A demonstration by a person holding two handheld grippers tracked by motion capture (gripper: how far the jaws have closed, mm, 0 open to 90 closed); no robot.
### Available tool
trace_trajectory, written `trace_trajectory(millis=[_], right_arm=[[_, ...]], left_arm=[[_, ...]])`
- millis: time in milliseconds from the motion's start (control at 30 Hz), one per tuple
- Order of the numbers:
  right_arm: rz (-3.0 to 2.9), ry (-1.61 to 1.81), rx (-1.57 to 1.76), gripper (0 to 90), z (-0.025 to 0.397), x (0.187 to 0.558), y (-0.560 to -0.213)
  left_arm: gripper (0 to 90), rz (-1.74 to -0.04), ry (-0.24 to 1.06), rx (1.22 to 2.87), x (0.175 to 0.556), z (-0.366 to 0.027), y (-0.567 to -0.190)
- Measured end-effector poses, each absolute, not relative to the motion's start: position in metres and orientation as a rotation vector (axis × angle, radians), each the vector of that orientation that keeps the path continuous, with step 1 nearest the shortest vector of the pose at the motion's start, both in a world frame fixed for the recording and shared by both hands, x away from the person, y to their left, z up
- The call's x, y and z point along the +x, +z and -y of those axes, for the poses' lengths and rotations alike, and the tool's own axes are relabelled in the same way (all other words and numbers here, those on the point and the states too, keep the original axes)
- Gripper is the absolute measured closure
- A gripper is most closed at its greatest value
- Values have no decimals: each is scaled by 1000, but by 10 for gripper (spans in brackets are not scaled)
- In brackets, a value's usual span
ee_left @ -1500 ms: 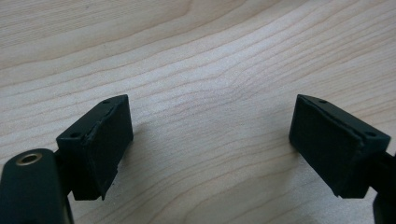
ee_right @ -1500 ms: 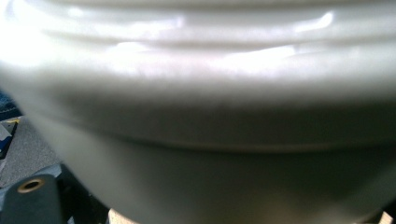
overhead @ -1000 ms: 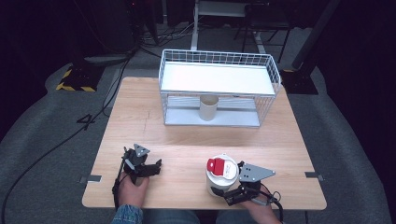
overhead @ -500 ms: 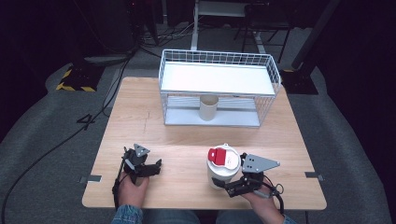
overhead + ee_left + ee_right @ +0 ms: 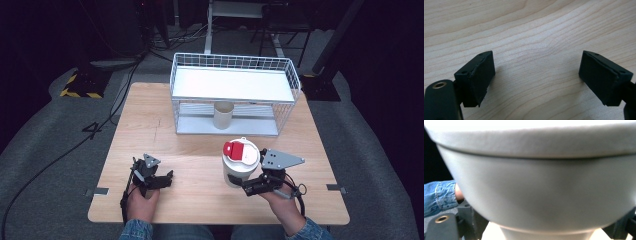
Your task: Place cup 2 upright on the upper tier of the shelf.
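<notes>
Gripping a white cup [image 5: 239,171] with a white-and-red lid [image 5: 241,150] by its side, the right tongs [image 5: 248,187] hold it at the near right of the worktop [image 5: 200,145]; the right gripper view shows the cup's wall [image 5: 536,190] up close between the jaws, plus a denim sleeve [image 5: 437,195] beyond it. The left tongs [image 5: 162,181] sit near the worktop's front left, and the left gripper view shows them spread wide over bare wood [image 5: 534,37]. Farther back, a white wire basket rack [image 5: 235,92] shelters a pale cylindrical cup [image 5: 223,115] on its lower level; no writing is readable.
</notes>
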State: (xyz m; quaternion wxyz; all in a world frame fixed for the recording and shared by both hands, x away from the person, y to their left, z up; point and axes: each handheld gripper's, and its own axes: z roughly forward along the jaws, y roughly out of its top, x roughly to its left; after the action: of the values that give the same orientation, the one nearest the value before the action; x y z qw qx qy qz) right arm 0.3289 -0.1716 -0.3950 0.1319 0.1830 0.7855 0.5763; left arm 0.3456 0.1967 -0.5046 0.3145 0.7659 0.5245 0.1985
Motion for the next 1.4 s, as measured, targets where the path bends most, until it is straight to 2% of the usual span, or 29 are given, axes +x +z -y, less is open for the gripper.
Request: trace_trajectory(millis=[867,1400], right_arm=[[-2226,1729,580,129,167,367,-344],[-2178,1711,601,130,167,403,-309]], left_arm=[[141,-1383,523,2019,346,-197,-505],[141,-1382,523,2019,345,-197,-505]])
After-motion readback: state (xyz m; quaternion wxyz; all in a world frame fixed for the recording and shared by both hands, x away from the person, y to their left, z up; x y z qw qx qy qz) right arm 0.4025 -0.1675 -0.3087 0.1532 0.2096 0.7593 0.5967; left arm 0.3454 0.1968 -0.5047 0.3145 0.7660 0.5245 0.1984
